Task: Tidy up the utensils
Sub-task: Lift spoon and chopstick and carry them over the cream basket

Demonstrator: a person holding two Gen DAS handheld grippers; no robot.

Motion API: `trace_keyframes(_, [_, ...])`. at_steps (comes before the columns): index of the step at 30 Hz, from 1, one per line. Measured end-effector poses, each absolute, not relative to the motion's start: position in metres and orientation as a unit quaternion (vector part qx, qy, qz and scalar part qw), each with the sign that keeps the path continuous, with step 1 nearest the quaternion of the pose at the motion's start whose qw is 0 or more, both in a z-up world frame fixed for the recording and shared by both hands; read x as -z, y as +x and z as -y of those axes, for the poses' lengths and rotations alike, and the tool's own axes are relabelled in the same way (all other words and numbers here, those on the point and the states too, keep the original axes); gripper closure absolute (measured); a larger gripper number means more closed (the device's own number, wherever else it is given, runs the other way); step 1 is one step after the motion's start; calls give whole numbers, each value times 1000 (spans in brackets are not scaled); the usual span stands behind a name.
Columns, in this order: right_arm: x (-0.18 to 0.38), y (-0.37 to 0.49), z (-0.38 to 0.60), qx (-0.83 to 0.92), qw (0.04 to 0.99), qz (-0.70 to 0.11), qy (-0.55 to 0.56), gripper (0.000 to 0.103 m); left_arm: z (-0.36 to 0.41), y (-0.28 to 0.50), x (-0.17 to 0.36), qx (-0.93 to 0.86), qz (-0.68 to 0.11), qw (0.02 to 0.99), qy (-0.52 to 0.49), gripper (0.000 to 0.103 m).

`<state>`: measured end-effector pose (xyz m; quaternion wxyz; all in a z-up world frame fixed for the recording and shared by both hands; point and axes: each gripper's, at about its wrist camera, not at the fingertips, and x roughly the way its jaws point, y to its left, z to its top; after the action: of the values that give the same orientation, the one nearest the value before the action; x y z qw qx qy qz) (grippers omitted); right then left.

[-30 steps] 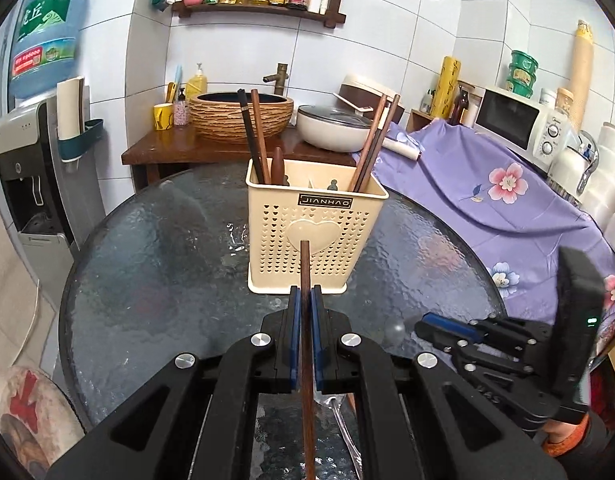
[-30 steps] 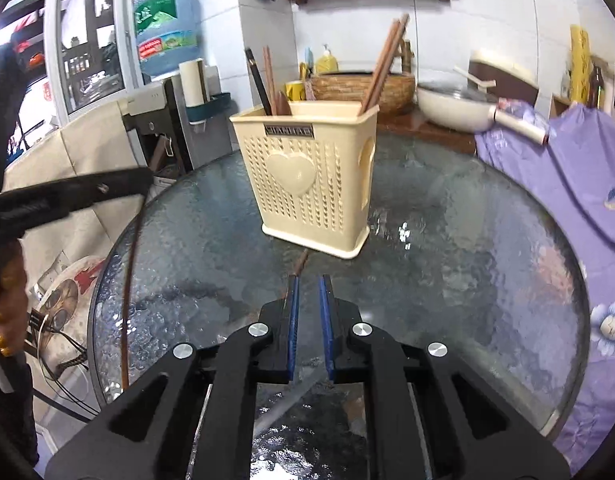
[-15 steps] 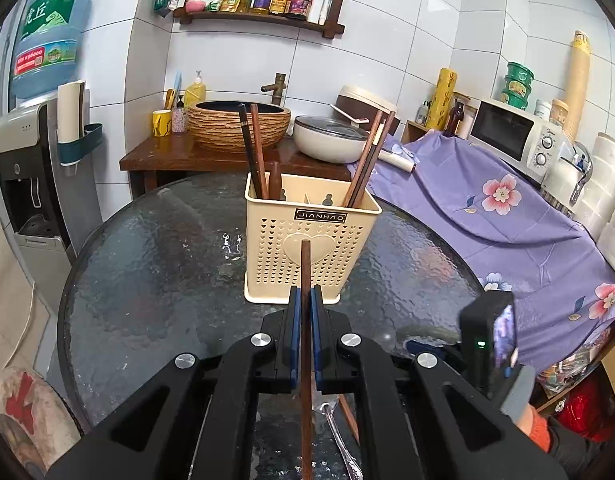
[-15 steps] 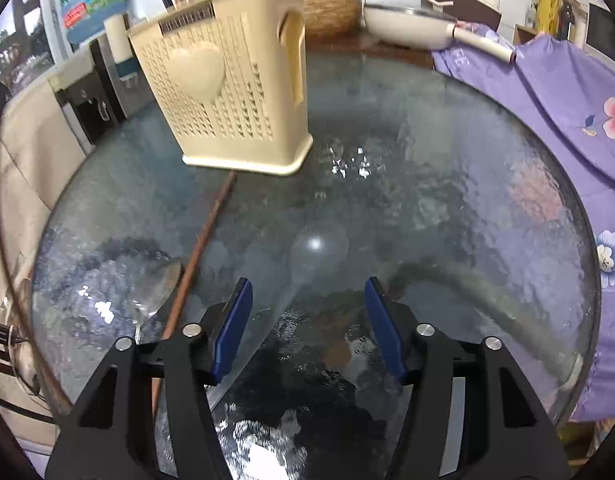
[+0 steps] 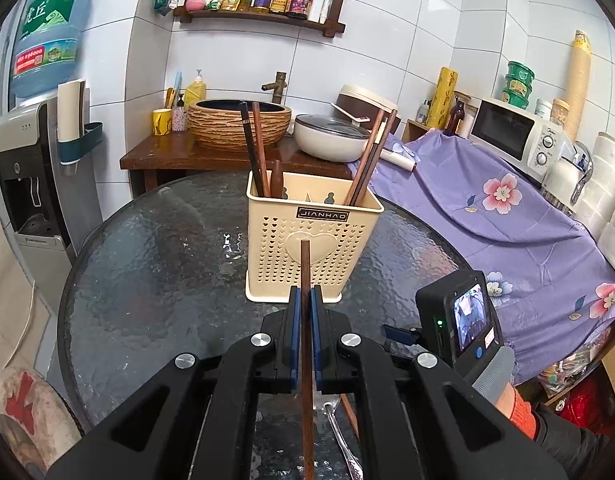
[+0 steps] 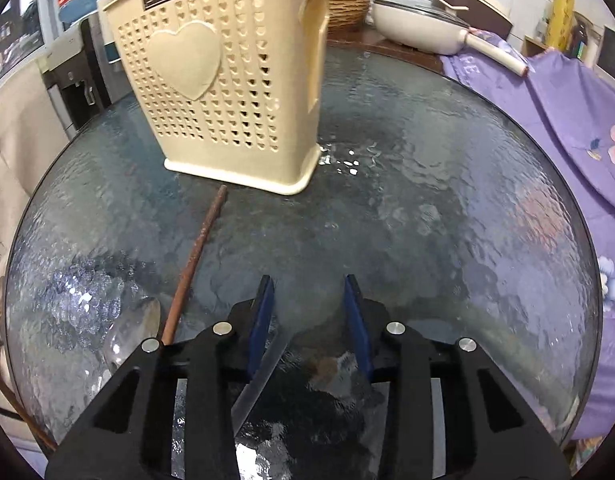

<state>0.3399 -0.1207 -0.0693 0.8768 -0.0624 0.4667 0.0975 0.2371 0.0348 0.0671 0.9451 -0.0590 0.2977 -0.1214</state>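
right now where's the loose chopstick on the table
In the right wrist view the chopstick lies on the glass table, left of the open right gripper, its far tip just short of the basket.

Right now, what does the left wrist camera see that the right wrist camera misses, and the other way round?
Only the left view shows the left gripper shut on a chopstick, plus the chopsticks standing in the basket. Only the right view shows the right gripper open, low over a knife blade, and the spoon bowl. Both show the basket on the glass table, and a loose chopstick lying there.
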Motion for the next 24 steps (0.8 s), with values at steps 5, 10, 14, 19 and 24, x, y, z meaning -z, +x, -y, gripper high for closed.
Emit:
trace_keyframes(5, [56,329,124,-134,888,-438,-42,67,-36,237,-69,122,-294,946,-62,98])
trace_keyframes(10, [20,306,127,-170,912,-370,-38,67,-39,228,-79,124,-278,950,-65,98])
trace_keyframes(14, [-11,284,131,-190,928,-318,-42,67,-40,220,-86,126,-266,953,-67,98])
trace_keyframes(19, [-31,268,134,-210,932,-291,-45,67,-36,214,-90,129,-261,955,-63,98])
trace_keyframes(24, [-33,262,134,-213,932,-291,-47,67,-34,212,-91,130,-260,955,-61,98])
